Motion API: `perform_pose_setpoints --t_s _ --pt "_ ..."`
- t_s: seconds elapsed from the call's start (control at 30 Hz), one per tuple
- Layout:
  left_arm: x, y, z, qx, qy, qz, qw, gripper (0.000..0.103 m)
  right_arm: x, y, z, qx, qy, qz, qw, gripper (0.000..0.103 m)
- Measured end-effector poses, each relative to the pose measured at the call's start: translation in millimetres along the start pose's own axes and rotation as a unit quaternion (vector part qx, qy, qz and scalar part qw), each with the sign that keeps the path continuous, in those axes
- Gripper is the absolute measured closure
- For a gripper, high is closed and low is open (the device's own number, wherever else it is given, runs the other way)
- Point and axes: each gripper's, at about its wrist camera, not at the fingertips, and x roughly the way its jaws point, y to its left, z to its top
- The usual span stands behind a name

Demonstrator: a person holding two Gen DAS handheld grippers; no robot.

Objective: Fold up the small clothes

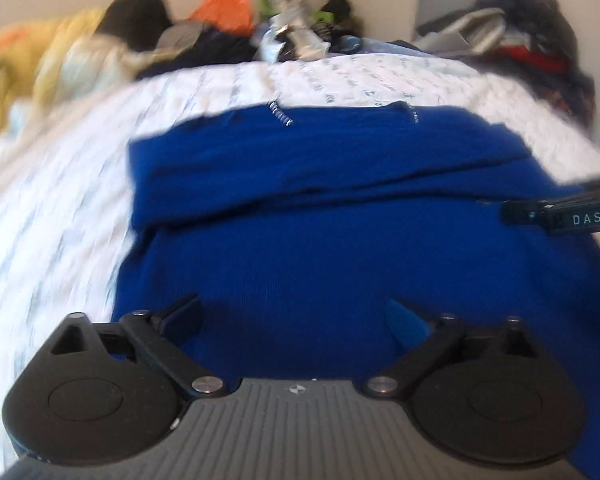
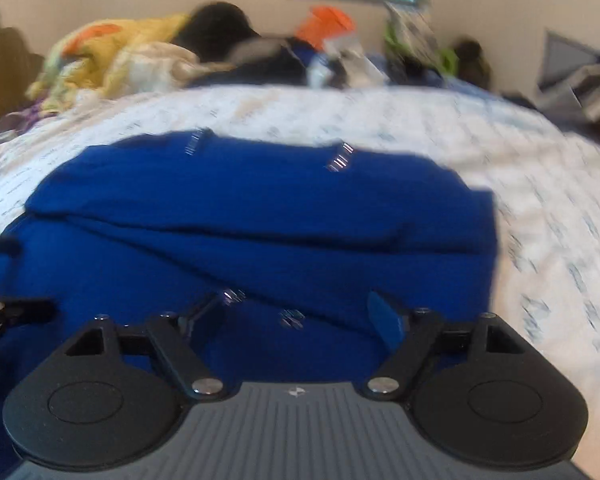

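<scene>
A bright blue garment [image 1: 320, 200] lies spread on a white patterned bedsheet [image 1: 60, 200], its far part folded over in a band across the middle. It also fills the right wrist view [image 2: 260, 220], with small silver trim near its far edge and near the fingers. My left gripper [image 1: 296, 320] is open and empty, just above the garment's near part. My right gripper [image 2: 296, 316] is open and empty over the garment's near edge. The right gripper's finger shows at the right edge of the left wrist view [image 1: 560, 216].
A heap of loose clothes [image 1: 100, 48] in yellow, orange, black and grey lies along the far side of the bed against the wall. More dark clothes [image 1: 532, 32] are piled at the far right. The white bedsheet [image 2: 540, 200] extends right of the garment.
</scene>
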Motion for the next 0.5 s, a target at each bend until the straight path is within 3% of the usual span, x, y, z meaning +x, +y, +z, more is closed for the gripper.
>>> perform_pose_setpoints --t_s 0.03,0.13,0.2,0.23,0.27,0.3,0.37,0.4,0.5 --pt "-9.1 -1.5 -4.8 -0.012 -0.002 -0.007 0.9999 0.006 -9.9 1.2 -2.7 0.021 0.001 -0.003 1.0 0.021" --pt "-22.5 -21.5 -23.2 -0.016 0.006 -0.016 0.9997 0.0 -32.1 25.0 -26.2 0.03 -0.001 0.058 0.998 0.019" --pt "-26.6 -39.8 -43.6 0.043 -0.026 0.018 0.9986 0.0 -31.8 48.6 -51.3 -0.018 0.011 0.039 0.999 0.016" --pt "-30.8 -37.6 -48.2 0.042 -0.027 0.016 0.9986 0.0 -36.0 56.4 -65.6 -0.06 -0.019 0.019 0.998 0.005" --pt "-33.0 -30.2 -47.9 0.029 -0.015 0.011 0.9994 0.0 -40.3 50.1 -75.8 -0.059 -0.032 0.021 0.998 0.0" --pt "-38.1 -23.8 -48.0 0.024 -0.008 0.019 0.9995 0.0 -42.0 35.5 -75.0 -0.024 -0.016 0.041 0.999 0.0" --pt "-56.6 -10.1 -53.6 0.02 -0.004 0.032 0.9993 0.0 -53.5 12.1 -71.8 0.017 0.011 -0.004 1.0 0.0" --pt "-67.2 0.4 -57.9 0.009 -0.005 0.029 0.9995 0.0 -63.6 -1.3 -71.0 0.047 0.021 0.001 0.999 0.0" --pt "-83.9 46.0 -70.0 -0.087 0.018 -0.002 0.996 0.0 -105.3 -56.9 -82.5 0.164 -0.007 0.116 0.979 0.0"
